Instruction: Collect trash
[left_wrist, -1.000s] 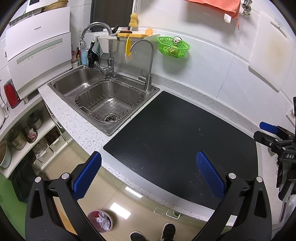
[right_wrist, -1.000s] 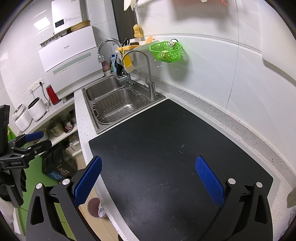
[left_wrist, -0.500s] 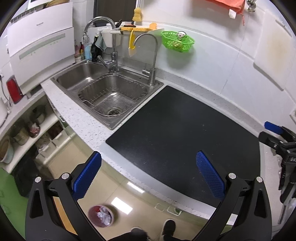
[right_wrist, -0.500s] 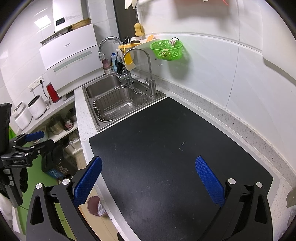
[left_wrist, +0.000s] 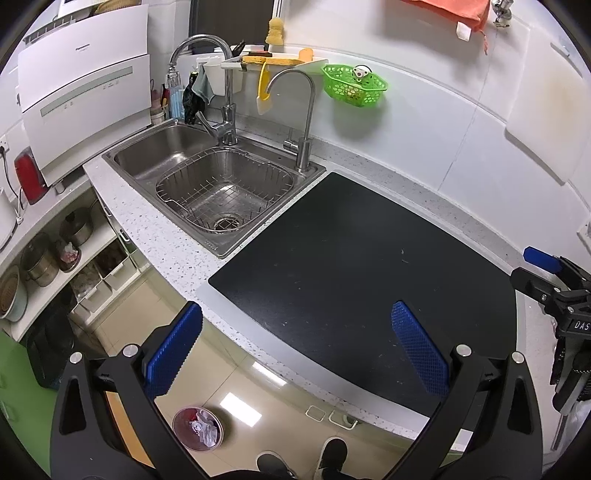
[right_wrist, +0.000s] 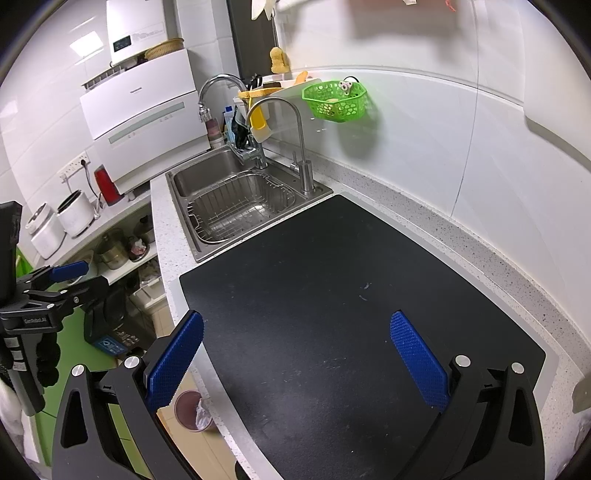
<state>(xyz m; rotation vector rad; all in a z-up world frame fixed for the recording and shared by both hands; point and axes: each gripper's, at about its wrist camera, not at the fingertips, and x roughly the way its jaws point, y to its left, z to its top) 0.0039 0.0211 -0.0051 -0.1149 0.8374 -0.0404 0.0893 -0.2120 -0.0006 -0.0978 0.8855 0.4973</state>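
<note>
A small round trash bin (left_wrist: 198, 429) with crumpled white paper inside stands on the floor below the counter edge; it also shows in the right wrist view (right_wrist: 193, 410). My left gripper (left_wrist: 295, 347) is open and empty, held over the counter's front edge. My right gripper (right_wrist: 295, 356) is open and empty above the black mat (right_wrist: 351, 295). The mat bears only a few tiny specks (right_wrist: 365, 287). The right gripper shows at the right edge of the left wrist view (left_wrist: 554, 280), and the left gripper at the left edge of the right wrist view (right_wrist: 51, 291).
A steel double sink (left_wrist: 210, 177) with a wire basket and two faucets lies left of the mat (left_wrist: 351, 266). A green basket (left_wrist: 354, 85) hangs on the wall. A white appliance (left_wrist: 85, 96) and shelves with pots (left_wrist: 40, 254) stand at the left.
The left wrist view has shifted slightly, bringing the sink and mat a bit closer and higher. The right gripper has barely moved. Both stay open.
</note>
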